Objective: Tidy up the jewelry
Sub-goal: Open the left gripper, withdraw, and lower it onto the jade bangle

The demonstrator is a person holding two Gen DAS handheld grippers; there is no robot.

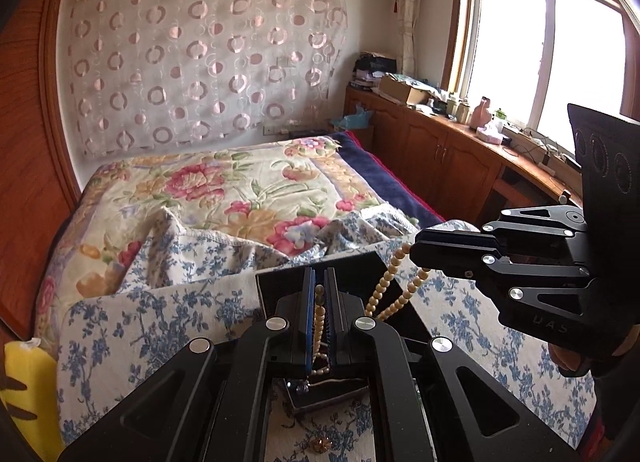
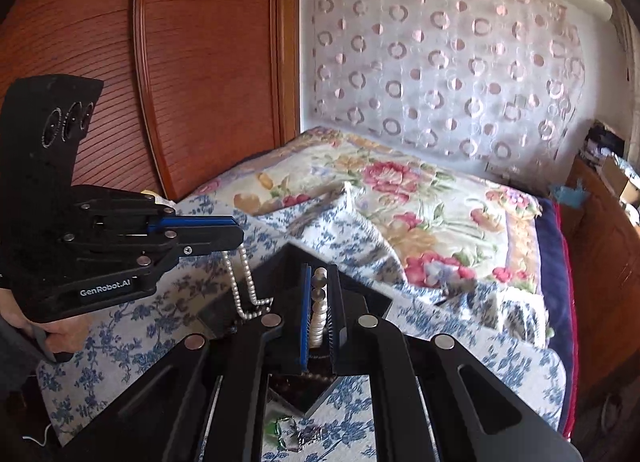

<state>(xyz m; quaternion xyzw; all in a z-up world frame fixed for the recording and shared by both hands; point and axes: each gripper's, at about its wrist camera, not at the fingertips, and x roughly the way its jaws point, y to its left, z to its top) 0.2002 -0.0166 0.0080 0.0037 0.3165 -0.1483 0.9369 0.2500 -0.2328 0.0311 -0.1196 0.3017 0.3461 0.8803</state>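
Observation:
Both grippers hold one pearl bead necklace stretched between them above an open black jewelry box (image 1: pixel 320 262) on the bed. My left gripper (image 1: pixel 319 278) is shut on the necklace (image 1: pixel 319 320), with beads running between its blue pads. My right gripper (image 1: pixel 414 248) comes in from the right, shut on the necklace's other end, and a double strand (image 1: pixel 390 290) hangs down to the box. In the right wrist view my right gripper (image 2: pixel 319 276) pinches beads (image 2: pixel 319 326), and my left gripper (image 2: pixel 240 236) holds a hanging loop (image 2: pixel 246 290) over the box (image 2: pixel 360 290).
A blue-flowered cloth (image 1: pixel 160 318) covers the near bed, with a floral blanket (image 1: pixel 224 185) behind. A small gold ornament (image 1: pixel 320 444) and a green-and-clear trinket (image 2: pixel 290 434) lie on the cloth near me. A wooden cabinet (image 1: pixel 440 149) runs along the window at right, a wooden wardrobe (image 2: pixel 180 61) at left.

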